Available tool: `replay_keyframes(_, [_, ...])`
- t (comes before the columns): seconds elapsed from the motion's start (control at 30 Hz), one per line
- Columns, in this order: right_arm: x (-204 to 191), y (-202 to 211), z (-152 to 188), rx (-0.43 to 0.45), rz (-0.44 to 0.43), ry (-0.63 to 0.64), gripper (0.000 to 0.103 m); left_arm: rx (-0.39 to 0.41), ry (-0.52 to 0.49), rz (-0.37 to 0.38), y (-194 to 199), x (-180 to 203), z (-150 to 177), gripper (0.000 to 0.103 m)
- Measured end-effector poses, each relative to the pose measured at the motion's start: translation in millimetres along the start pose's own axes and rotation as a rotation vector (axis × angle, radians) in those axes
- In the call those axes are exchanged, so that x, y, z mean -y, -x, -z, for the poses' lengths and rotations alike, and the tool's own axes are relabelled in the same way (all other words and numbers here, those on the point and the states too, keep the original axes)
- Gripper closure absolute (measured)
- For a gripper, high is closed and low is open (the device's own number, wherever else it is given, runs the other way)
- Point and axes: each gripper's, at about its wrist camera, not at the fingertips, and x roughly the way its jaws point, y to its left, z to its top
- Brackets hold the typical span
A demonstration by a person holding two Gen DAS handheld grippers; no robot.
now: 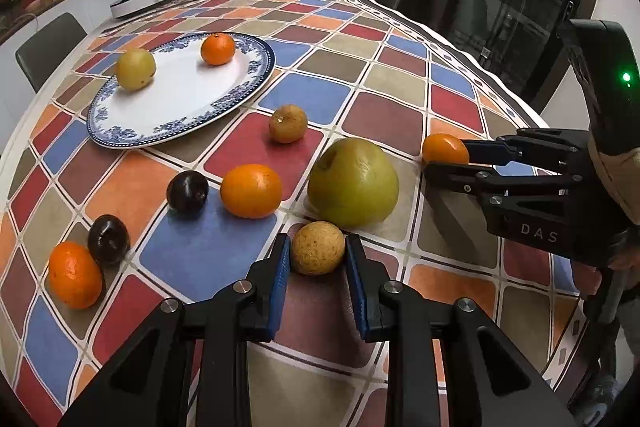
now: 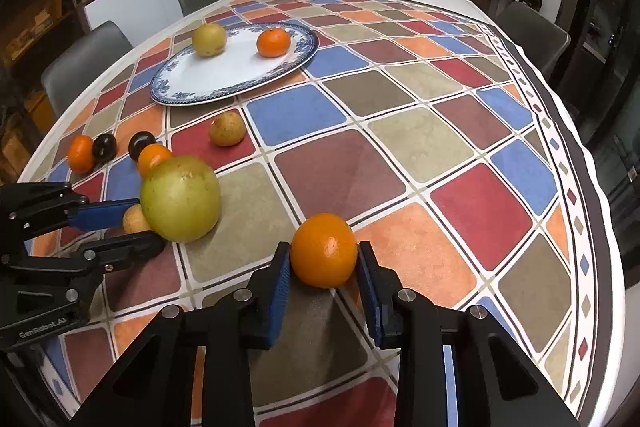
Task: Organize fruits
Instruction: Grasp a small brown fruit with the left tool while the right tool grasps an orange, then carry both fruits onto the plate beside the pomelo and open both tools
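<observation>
Two fruits on plate

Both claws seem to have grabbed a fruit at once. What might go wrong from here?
The left gripper pinches a small tan fruit right beside the big green fruit; lifting may nudge it rolling. The right gripper holds a round orange that may slip. Fruits on the plate could roll.
</observation>
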Motion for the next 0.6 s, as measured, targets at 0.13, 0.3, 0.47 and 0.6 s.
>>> replay_keyframes(0.13, [-6,11,-1,0.020,-0.014,-0.006,0.070,0.019,0.011,0.005,8,-2,-1,0.075])
replay_keyframes(0.3, [-14,27,-7,0.056,-0.032,-0.007,0.070,0.064,0.024,0.012,25,-4,-7,0.075])
replay_keyframes(0.47, [-23,45,-16,0.096,-0.056,-0.004,0.070,0.100,0.034,0.008,42,-7,-14,0.075])
replay_keyframes(0.6, [-31,58,-24,0.128,-0.074,0.001,0.070,0.132,0.042,0.006,58,-12,-19,0.075])
